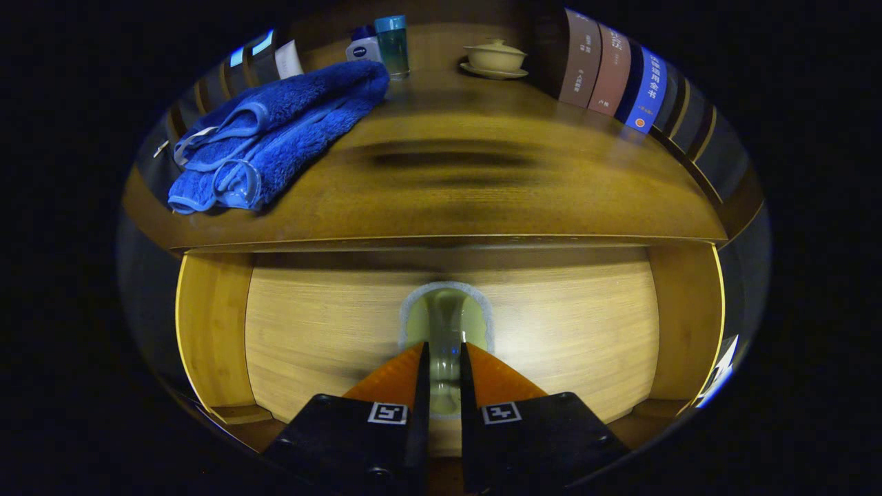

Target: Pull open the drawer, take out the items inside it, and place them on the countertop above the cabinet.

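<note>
Drawer front (551, 331), closed beneath the tabletop (482, 193), carries a pale handle (446, 317) at its centre. The gripper (445, 355) points level and straight at the drawer, its fingers (403, 375) nearly together, one on each side of the handle; actual contact cannot be confirmed. On the tabletop: folded blue towel (275, 131), teal cup (393, 45), lidded bowl (495, 58), books (613, 72).

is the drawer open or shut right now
Shut: the drawer front sits flush under the countertop, with the tongs closed on its handle.
</note>
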A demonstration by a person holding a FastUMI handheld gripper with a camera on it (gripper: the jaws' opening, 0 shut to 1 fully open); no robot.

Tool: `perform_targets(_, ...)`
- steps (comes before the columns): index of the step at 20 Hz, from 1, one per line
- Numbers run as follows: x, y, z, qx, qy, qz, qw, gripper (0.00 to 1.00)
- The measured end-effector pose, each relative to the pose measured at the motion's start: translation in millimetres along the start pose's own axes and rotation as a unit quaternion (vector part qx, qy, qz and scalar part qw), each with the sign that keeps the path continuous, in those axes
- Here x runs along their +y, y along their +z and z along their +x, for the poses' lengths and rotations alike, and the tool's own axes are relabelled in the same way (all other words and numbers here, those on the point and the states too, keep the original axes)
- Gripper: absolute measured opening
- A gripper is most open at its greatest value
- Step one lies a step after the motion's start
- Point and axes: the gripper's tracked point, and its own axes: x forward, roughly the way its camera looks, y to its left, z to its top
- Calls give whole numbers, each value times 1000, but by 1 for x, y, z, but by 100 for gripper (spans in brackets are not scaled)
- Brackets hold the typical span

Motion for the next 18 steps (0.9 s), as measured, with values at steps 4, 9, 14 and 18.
perform_targets(4,-2,3,-4,-18,1,10,1000,10)
perform_targets(9,-6,-3,-30,-58,9,13,998,10)
perform_targets(14,-9,-12,-95,-133,19,15,991,9)
perform_targets(18,-7,12,-145,-195,32,23,980,10)
